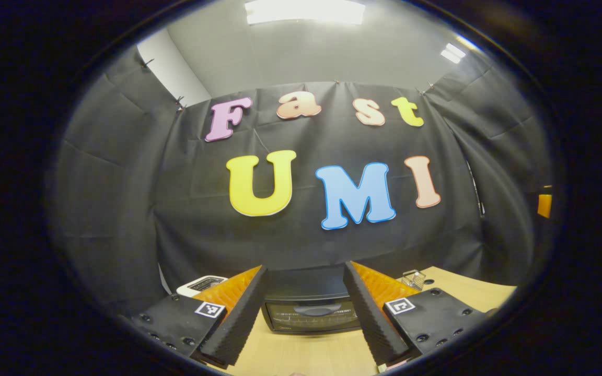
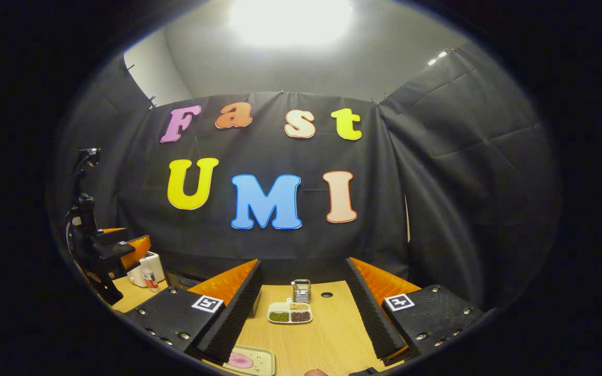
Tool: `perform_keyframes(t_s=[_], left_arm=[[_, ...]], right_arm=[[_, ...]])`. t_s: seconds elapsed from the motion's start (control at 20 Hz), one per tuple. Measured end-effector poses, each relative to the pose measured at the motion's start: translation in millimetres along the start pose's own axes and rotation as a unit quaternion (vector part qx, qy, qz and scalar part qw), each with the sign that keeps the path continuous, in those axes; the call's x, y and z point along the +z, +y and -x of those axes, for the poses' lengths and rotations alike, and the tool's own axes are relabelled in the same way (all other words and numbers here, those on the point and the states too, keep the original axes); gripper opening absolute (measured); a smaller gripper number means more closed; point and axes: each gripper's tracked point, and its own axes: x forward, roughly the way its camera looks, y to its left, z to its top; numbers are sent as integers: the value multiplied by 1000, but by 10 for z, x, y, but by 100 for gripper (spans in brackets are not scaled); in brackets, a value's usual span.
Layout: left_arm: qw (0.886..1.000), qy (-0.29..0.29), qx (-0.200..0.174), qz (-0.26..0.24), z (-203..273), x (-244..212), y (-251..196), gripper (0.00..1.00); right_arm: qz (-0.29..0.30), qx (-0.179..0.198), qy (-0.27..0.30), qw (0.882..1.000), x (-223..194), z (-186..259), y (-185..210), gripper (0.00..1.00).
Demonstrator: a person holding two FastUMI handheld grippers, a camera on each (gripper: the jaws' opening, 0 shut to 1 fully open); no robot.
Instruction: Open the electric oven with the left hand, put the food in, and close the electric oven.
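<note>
Facing the booth's back wall, the left gripper [image 1: 303, 308] hangs above the table [image 1: 301, 355] with its fingers spread wide apart and nothing between them. Framed in that gap, the oven [image 1: 309, 313] sits on the table against the wall, its dark glass door shut and a handle running across the top of the door. A white appliance [image 1: 201, 284] stands just left of the oven, partly hidden behind the left finger. To the right of the oven, farther along the table, a small wire rack [image 1: 412, 278] rests near a round hole [image 1: 428, 282] in the tabletop.

In the right gripper view, the right gripper [image 2: 303, 313] is also wide open and empty, held over the table [image 2: 327, 334]. Ahead of it lies a divided dish [image 2: 290, 313] with green, tan and dark fillings in its compartments, and just behind that stands the wire rack [image 2: 301, 290]. At the near edge, a tray [image 2: 262, 360] carries a pink piece of food [image 2: 240, 360], lying close below the left finger of this gripper. Far off at the left, the other gripper [image 2: 134, 245] shows with its dark mount, and beside it stand a white appliance [image 2: 147, 267] and a small bottle [image 2: 149, 279].
</note>
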Motion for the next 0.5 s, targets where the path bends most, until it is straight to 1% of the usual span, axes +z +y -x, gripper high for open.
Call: perform_keyframes(t_s=[0.2,0.25,0.3,0.5], left_arm=[[999,22,-21,21,-437,-307,-71,100],[999,32,-26,24,-523,-410,-89,96],[998,40,-30,28,-615,-490,-106,100],[997,60,-50,27,-969,-766,-202,91]], right_arm=[[14,-26,5,1000,-1,-85,38,96],[16,-31,5,999,4,-112,50,96],[19,-37,6,999,-5,-126,60,96],[27,-63,17,997,-75,-177,90,96]])
